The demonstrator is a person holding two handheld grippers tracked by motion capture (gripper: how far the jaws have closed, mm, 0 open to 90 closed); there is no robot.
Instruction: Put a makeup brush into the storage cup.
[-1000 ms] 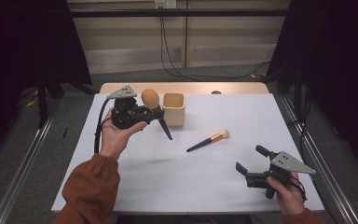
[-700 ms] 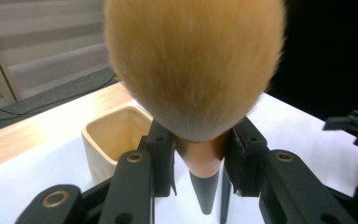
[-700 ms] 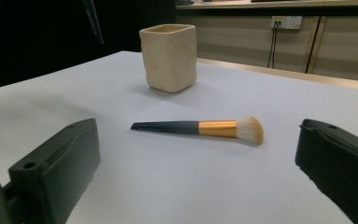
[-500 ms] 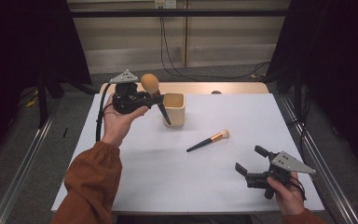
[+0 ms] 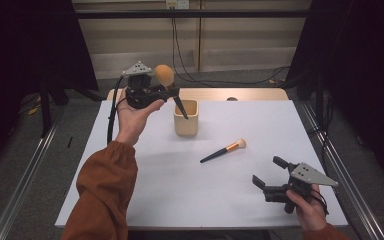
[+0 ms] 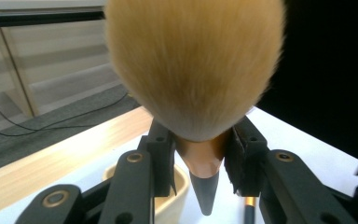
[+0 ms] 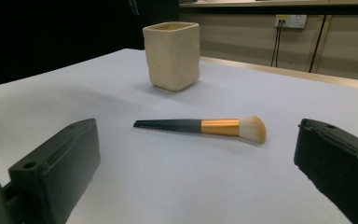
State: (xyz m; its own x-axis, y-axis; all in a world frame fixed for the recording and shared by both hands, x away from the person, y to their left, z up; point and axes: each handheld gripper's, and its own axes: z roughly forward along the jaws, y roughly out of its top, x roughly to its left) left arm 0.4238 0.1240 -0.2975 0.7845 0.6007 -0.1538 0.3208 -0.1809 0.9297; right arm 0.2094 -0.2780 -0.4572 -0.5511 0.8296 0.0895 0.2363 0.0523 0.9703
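The left gripper (image 5: 172,92) has its jaws clamped on a large powder brush (image 5: 170,86), gripping it at the copper collar just below the bristles, as the left gripper view shows: the pads (image 6: 161,156) press in from both sides of the collar while the dark tapered handle points down between them. In the high view this brush is held in the air, its round, tan bristle head uppermost and its black handle slanting down so that the tip hangs over the open mouth of the cream cup (image 5: 186,117). The cup is squarish with rounded corners and plain walls, standing upright on the white table (image 5: 145,190) near its far edge.

The right gripper (image 5: 270,175) rests low near the table's front right corner, its jaws spread wide with nothing between them. Seen along those jaws, a smaller brush (image 7: 205,126) lies flat on the table between this gripper and the cup, well apart from both: dark handle, orange-gold collar, short pale angled bristles. Its handle carries no lettering that can be read, and the cup and the grippers bear no readable mark either
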